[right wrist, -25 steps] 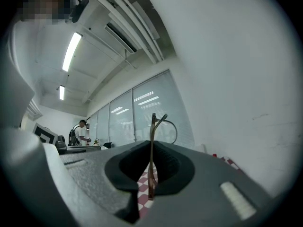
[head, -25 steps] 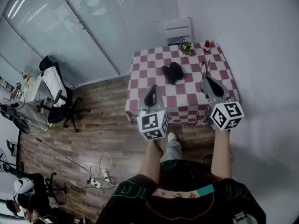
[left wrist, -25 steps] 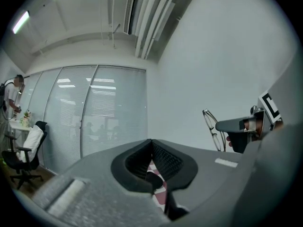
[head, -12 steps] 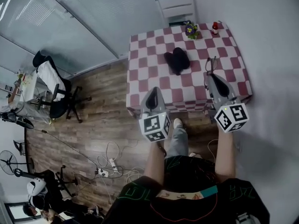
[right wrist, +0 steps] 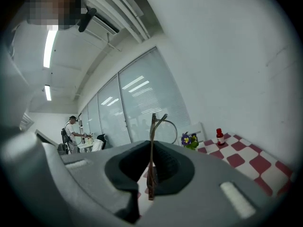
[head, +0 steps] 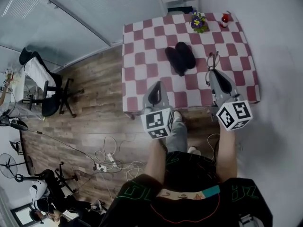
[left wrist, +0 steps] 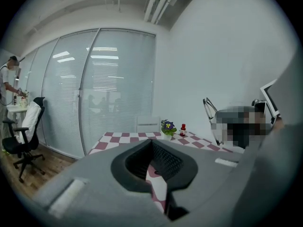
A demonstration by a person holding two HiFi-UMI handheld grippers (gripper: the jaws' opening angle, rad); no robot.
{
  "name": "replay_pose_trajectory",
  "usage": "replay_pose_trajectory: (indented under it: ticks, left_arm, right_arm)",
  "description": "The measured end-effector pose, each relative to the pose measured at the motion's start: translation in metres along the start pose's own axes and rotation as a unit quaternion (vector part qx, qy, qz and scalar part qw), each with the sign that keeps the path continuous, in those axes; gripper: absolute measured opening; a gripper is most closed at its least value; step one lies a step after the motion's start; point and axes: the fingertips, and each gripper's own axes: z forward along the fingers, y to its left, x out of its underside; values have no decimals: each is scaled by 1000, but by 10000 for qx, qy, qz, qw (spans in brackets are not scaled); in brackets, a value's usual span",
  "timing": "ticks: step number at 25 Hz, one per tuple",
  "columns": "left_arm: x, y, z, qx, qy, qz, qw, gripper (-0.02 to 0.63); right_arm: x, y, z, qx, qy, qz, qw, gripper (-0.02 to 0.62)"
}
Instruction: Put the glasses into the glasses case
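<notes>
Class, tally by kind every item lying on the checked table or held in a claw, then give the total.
Glasses case: 1
Flower pot: 1
Red bottle: 1
Glasses, in the right claw: 1
Total: 4

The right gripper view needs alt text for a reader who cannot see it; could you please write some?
The right gripper is shut on a temple of the glasses, which stick up above its jaws. Beyond lies a red-and-white checked table with a potted flower and a small red bottle, before a glass wall.
</notes>
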Motion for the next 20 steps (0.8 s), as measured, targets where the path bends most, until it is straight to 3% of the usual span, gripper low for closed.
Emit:
replay_pose_trajectory:
  ticks: [11,20]
  left_arm:
    - [3,31,88,351,167,-173,9991,8]
    - [2,51,133,476,18,-788,9958,8]
  right_arm:
    - [3,-10,91,120,304,-259,9991,20]
    - [-10,-10,135,316,652,-806,9941,20]
